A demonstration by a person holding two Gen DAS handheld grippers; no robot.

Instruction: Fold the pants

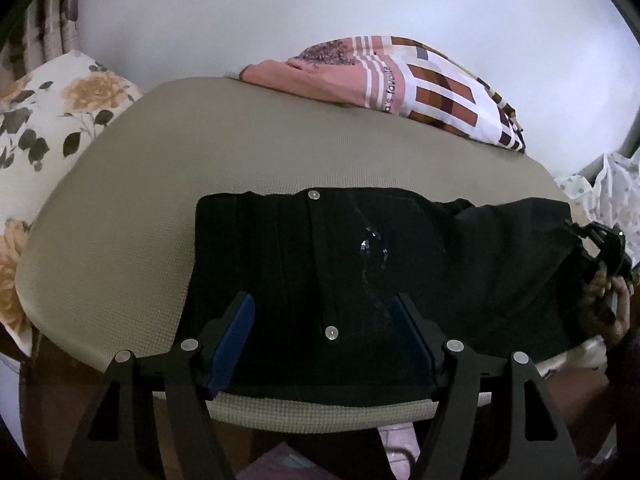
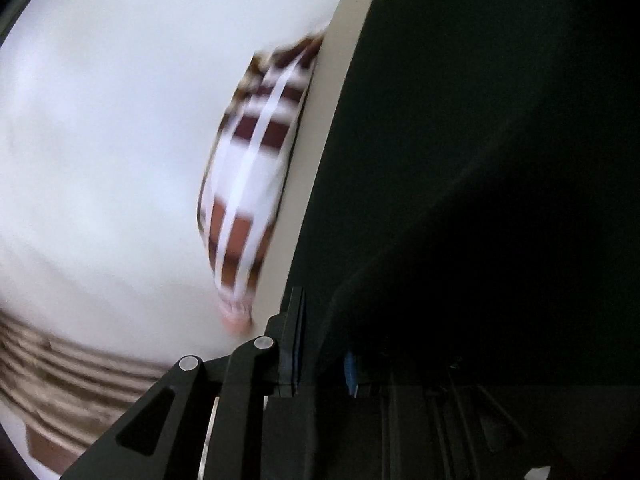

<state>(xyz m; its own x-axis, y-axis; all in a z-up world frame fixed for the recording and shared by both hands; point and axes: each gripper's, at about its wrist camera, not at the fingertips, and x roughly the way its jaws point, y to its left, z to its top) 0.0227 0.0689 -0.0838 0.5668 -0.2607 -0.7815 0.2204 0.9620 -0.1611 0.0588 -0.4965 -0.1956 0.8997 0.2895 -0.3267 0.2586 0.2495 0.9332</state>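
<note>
Pants [image 1: 360,264], one black pair, are being spread on the beige bench [image 1: 120,240]; left gripper [image 1: 320,340] is being held open above them, right gripper [image 2: 324,356] clenched on their cloth.

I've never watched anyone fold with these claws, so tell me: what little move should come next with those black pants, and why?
Probably carry the right claw leftward over the pants to lay that lifted end across. It appears shut on the fabric at the right edge, raised off the beige board, while the left claw hovers open over the flat part near the buttons, seemingly ready to steady it.
</note>
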